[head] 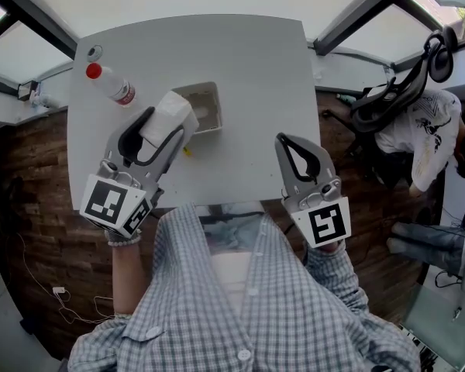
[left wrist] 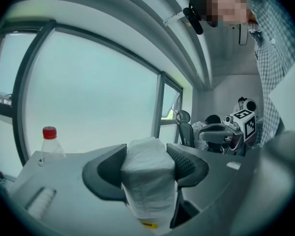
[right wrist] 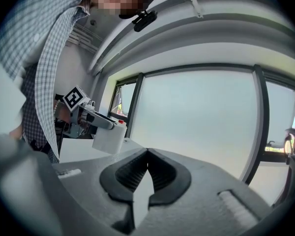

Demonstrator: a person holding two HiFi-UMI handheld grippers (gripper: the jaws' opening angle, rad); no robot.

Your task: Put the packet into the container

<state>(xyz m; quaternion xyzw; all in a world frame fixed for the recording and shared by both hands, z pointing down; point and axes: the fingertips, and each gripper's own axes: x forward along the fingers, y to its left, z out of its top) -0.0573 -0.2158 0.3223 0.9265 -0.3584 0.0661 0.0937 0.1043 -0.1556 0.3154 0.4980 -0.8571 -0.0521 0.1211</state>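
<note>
A white packet (head: pixel 170 116) is clamped between the jaws of my left gripper (head: pixel 164 126), held above the table at the left edge of the beige rectangular container (head: pixel 208 103). In the left gripper view the packet (left wrist: pixel 148 178) fills the gap between the dark pads (left wrist: pixel 108 168). My right gripper (head: pixel 294 155) hangs over the table's near right part, shut with nothing in it; its ribbed pads (right wrist: pixel 162 173) meet at the tips. The right gripper view also catches the packet (right wrist: pixel 109 137) off to the left.
A clear bottle with a red cap (head: pixel 112 84) lies at the white table's (head: pixel 248 60) far left corner, with a small round cap (head: pixel 93 53) beside it. An office chair (head: pixel 395 91) and a person in a white shirt (head: pixel 426 130) are to the right, off the table.
</note>
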